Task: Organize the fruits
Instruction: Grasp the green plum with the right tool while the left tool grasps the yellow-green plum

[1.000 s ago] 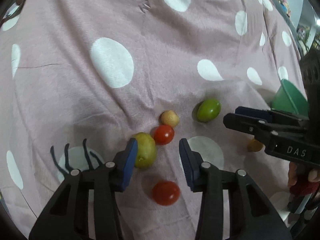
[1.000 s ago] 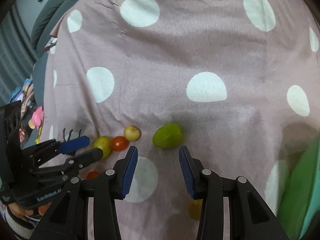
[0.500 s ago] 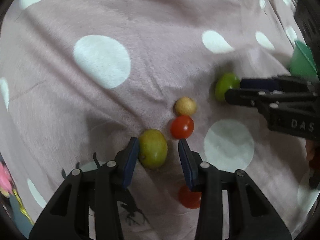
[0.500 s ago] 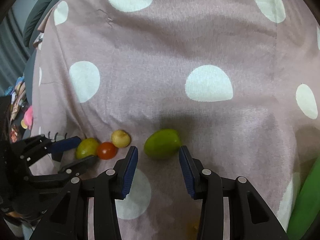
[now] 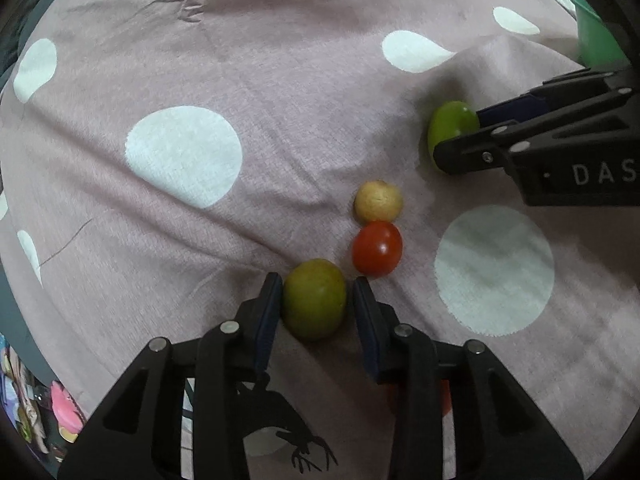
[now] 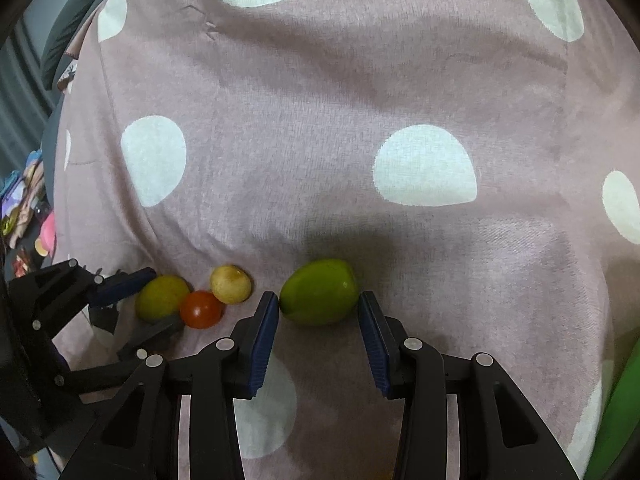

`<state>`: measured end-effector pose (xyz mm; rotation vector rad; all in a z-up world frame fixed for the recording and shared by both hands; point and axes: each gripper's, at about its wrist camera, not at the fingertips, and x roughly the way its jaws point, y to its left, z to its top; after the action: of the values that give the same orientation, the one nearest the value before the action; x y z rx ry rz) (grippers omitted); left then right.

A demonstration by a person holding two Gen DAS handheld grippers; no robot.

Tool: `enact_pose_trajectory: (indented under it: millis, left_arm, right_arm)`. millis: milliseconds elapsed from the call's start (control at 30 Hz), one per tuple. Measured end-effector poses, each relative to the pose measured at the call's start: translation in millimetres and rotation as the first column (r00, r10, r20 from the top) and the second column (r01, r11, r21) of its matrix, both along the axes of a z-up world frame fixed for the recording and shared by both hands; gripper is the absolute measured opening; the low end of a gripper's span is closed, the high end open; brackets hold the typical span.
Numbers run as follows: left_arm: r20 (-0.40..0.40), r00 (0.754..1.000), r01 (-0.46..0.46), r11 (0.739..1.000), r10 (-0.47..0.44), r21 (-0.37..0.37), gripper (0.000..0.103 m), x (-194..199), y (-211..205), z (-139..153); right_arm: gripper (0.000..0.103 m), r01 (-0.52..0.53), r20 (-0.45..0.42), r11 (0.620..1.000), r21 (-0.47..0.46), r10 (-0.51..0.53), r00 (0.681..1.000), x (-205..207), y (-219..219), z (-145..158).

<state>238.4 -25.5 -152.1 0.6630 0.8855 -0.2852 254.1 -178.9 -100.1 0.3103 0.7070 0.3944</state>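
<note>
Closing around a yellow-green fruit (image 5: 314, 298), the left tool (image 5: 314, 300) straddles it; right tool (image 6: 318, 320), apart, flanks a green fruit (image 6: 319, 291); green container (image 5: 596, 38) contents hidden.

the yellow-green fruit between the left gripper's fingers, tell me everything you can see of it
The yellow-green fruit is round, smooth and dull olive-yellow. It rests on the spotted pink cloth between the left gripper, whose jaws are closing: one blue pad touches its side, while a thin gap shows at the other. A red tomato sits close beside it; contact is unclear.
</note>
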Motion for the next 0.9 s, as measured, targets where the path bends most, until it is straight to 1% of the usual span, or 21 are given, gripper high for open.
enact_pose_trajectory:
  millis: [100,167,233,267,300,333,367,400,433,467,533,633,700,733,767,867,900]
  left_arm:
    - [0.001,1.0,-0.027,0.998,0.027,-0.059,0.032,-1.4,9.4,5.7]
    - [-0.015,0.998,-0.06,0.991,0.059,-0.117,0.032,1.7,15.8,9.9]
    - [-0.056,0.994,-0.103,0.973,0.093,-0.208,0.031,3.8,25.0,16.6]
    - [-0.096,0.989,-0.131,0.953,0.108,-0.274,0.031,4.2,32.7,20.1]
    - [-0.112,0.985,-0.157,0.94,0.128,-0.302,0.031,4.7,38.0,22.7]
    - [-0.126,0.983,-0.168,0.926,0.132,-0.338,0.031,2.7,43.1,25.3]
    - [-0.14,0.982,-0.173,0.912,0.129,-0.372,0.031,0.0,47.0,28.0]
    - [-0.147,0.982,-0.17,0.899,0.119,-0.404,0.031,-4.4,47.7,31.8]
    - [-0.148,0.983,-0.162,0.892,0.109,-0.421,0.031,-7.9,49.8,34.5]
    - [-0.147,0.984,-0.155,0.888,0.1,-0.432,0.031,-11.0,49.3,36.7]
    - [-0.157,0.983,-0.158,0.884,0.097,-0.441,0.031,-21.9,47.0,41.0]
    - [-0.182,0.977,-0.181,0.877,0.11,-0.446,0.031,-17.1,45.0,36.8]
    - [-0.2,0.973,-0.197,0.865,0.116,-0.461,0.031,-14.0,43.1,35.0]
    - [-0.205,0.971,-0.204,0.862,0.12,-0.464,0.031,-25.8,30.7,25.9]
    - [-0.206,0.971,-0.207,0.86,0.123,-0.466,0.032,-29.1,33.0,25.1]
    - [-0.211,0.969,-0.214,0.852,0.125,-0.478,0.033,-26.1,31.5,22.5]
    - [-0.233,0.964,-0.226,0.852,0.127,-0.471,0.035,-21.8,31.1,18.6]
  right_arm:
    - [0.043,0.004,0.015,1.0,0.007,-0.004,1.0,-0.3,0.6,-1.3]
    - [0.043,0.007,0.022,1.0,0.012,-0.008,1.0,-1.6,-0.2,-1.8]
    - [0.042,0.012,0.019,1.0,0.024,-0.012,1.0,-6.7,-3.3,-3.1]
    - [0.041,0.012,0.019,0.999,0.037,-0.012,1.0,-7.1,-5.1,-4.1]
    - [0.04,0.011,0.021,0.999,0.048,-0.012,1.0,-9.6,-8.4,-3.9]
    - [0.033,0.01,0.027,0.998,0.062,-0.012,1.0,-13.7,-6.7,-2.9]
    - [0.024,0.005,0.036,0.997,0.078,-0.008,0.999,-17.9,-9.9,-0.7]
    - [0.023,0.001,0.044,0.996,0.088,-0.005,0.999,-22.5,-12.6,1.7]
    - [0.023,0.0,0.049,0.996,0.086,-0.005,0.999,-25.7,-14.2,3.1]
    - [0.023,-0.004,0.046,0.997,0.074,0.001,0.999,-28.2,-14.7,3.6]
    - [0.023,-0.009,0.013,0.998,0.061,0.008,1.0,-27.5,-14.8,-0.5]
    - [0.024,0.003,-0.023,0.996,0.089,-0.001,1.0,-23.6,-18.7,-4.3]
    - [0.028,-0.013,-0.009,0.993,0.113,0.014,1.0,-23.1,-16.8,-3.8]
    - [0.034,-0.014,0.004,0.995,0.102,0.014,1.0,-23.3,-14.3,-1.2]
    - [0.04,-0.013,0.012,0.997,0.082,0.012,1.0,-21.4,-11.0,0.6]
    - [0.04,0.006,-0.007,1.0,0.025,-0.006,1.0,-12.7,-2.3,3.3]
    - [0.04,0.009,-0.016,1.0,0.017,-0.009,1.0,-8.9,1.0,2.8]
